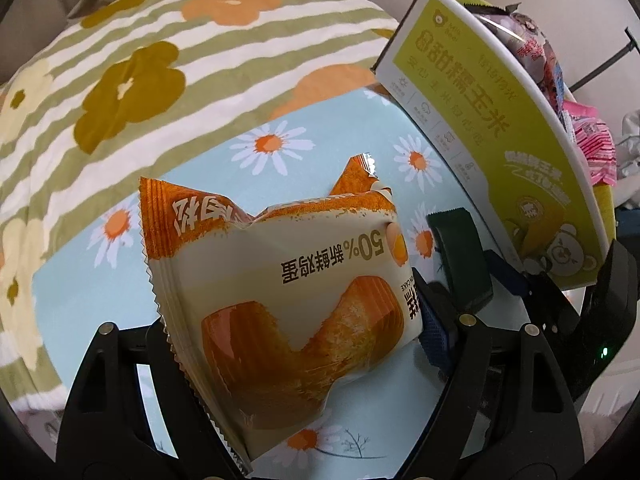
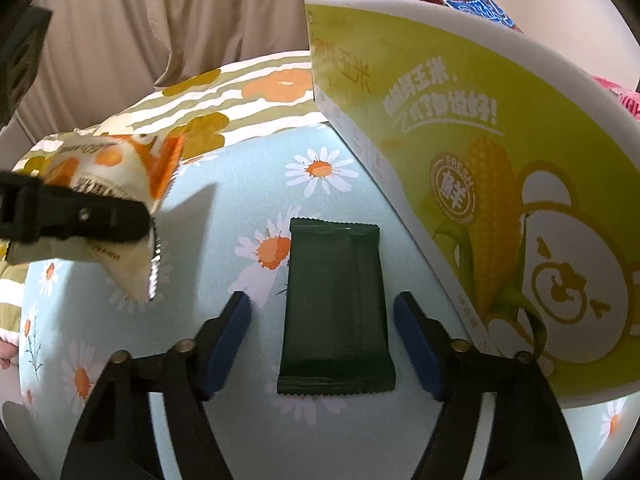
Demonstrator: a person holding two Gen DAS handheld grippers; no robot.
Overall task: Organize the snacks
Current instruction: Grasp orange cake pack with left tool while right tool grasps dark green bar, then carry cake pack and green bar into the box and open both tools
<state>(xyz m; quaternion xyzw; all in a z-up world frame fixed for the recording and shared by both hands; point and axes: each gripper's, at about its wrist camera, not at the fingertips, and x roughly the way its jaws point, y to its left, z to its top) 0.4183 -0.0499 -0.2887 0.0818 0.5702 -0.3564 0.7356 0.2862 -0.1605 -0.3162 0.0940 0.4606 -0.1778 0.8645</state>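
Note:
My left gripper [image 1: 298, 328] is shut on a cream and orange cake packet [image 1: 280, 272], which it holds upright above the daisy cloth. The right wrist view shows that packet [image 2: 120, 160] at the left, clamped in a black finger [image 2: 80, 216] and casting a shadow on the cloth. A dark green snack packet [image 2: 336, 300] lies flat on the cloth. My right gripper [image 2: 324, 316] stands open astride it, with a gap between each blue pad and the packet. The green packet [image 1: 460, 256] also shows right of the cake packet.
A yellow-green corn box [image 2: 480, 140] stands close on the right, with snack packets [image 1: 532, 52] and pink wrappers [image 1: 596, 148] inside. The blue daisy cloth [image 2: 320, 440] meets a green striped floral cover [image 1: 160, 60] behind. Beige curtains [image 2: 160, 20] hang at the back.

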